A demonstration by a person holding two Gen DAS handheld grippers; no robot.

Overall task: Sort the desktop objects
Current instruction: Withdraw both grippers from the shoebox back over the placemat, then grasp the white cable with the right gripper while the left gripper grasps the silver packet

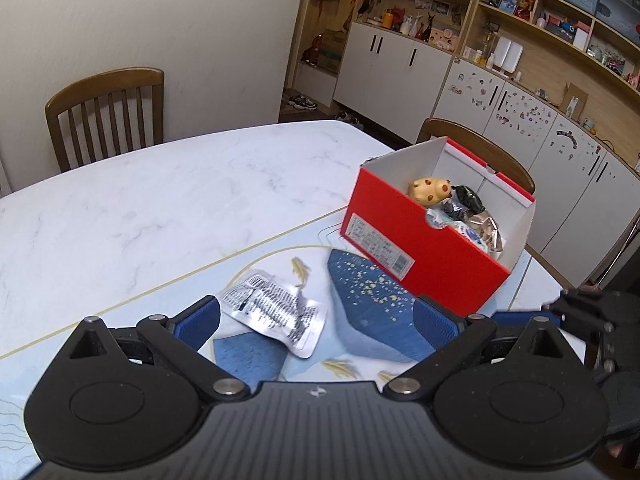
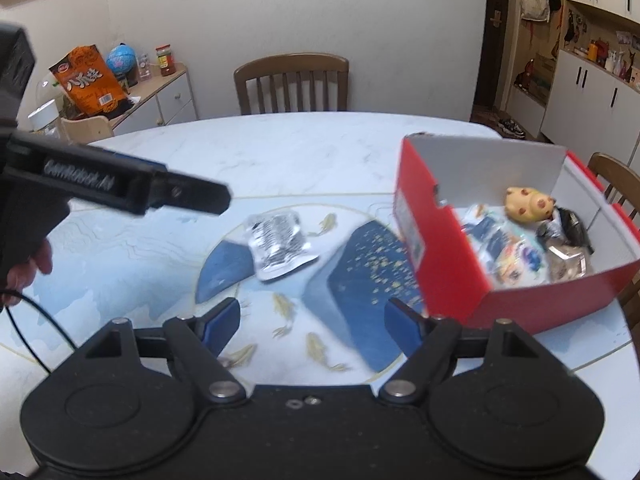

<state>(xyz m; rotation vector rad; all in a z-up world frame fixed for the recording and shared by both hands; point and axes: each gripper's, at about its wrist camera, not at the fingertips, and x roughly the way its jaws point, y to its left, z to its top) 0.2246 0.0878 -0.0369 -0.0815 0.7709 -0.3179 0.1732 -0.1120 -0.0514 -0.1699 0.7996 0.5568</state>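
Observation:
A silver foil packet (image 1: 276, 314) with black print lies flat on the blue patterned mat (image 1: 372, 304); it also shows in the right wrist view (image 2: 278, 242). My left gripper (image 1: 316, 320) is open, just above and in front of the packet, empty. A red box (image 1: 424, 248) with white inside stands to the right and holds a yellow spotted toy (image 1: 430, 190) and several snack packets (image 1: 476, 220). My right gripper (image 2: 314, 328) is open and empty, hovering over the mat left of the box (image 2: 440, 248). The left gripper body (image 2: 120, 188) crosses the right wrist view.
The white marble table (image 1: 160, 208) carries the mat. Wooden chairs (image 1: 106, 114) stand at the far side and behind the box (image 1: 480, 152). Cabinets and shelves (image 1: 500, 80) line the right wall. A side cabinet (image 2: 160, 96) with an orange snack bag stands at far left.

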